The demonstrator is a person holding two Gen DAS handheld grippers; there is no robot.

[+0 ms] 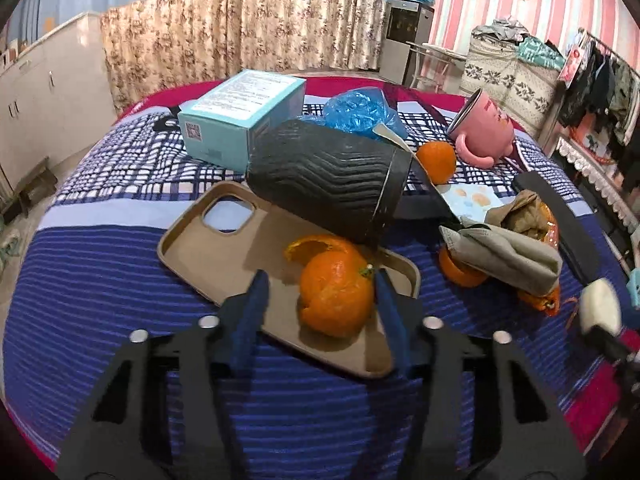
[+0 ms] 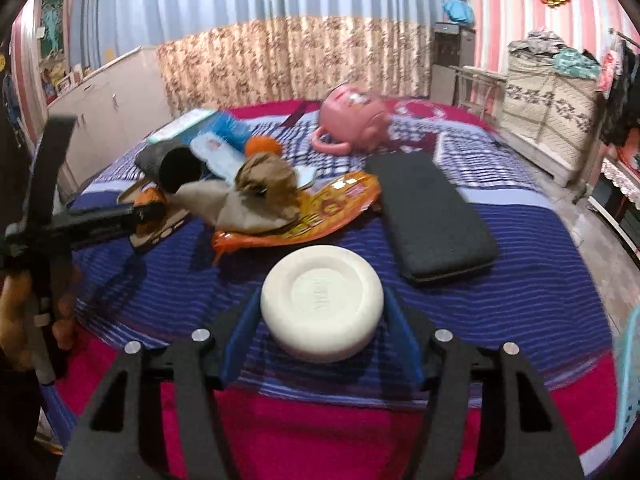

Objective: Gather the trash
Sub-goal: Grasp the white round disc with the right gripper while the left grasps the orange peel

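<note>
- An orange peel (image 1: 336, 292), glossy and curled into a hollow round shell with a torn flap, is seen at lower centre of the left wrist view, lying on a tan rubbery phone case (image 1: 224, 248) with a rounded-square camera cut-out.
- The left tongs (image 1: 320, 300) are set around the peel; the right blue pad touches its stem end, the left pad stands clear, so the tongs are apart.
- A black ribbed cup (image 1: 332, 180), lying on its side, rests on the case's far edge just behind the peel.
- Further back a pale teal cardboard box (image 1: 240, 116), a crinkled blue plastic bag (image 1: 360, 110), a whole orange (image 1: 437, 162) and a tipped pink mug (image 1: 484, 126) are found.
- A crumpled brown paper wad (image 2: 264, 184) and grey-beige cloth lie on a shiny orange wrapper (image 2: 320, 212) at centre of the right wrist view.
- The right tongs (image 2: 322, 312) bracket a smooth white round puck (image 2: 322, 308); whether it is pressed cannot be told.
- A flat black textured case (image 2: 428, 212) lies to its upper right.
- Everything rests on a bed with a blue striped and checked blanket (image 2: 540, 280).
</note>
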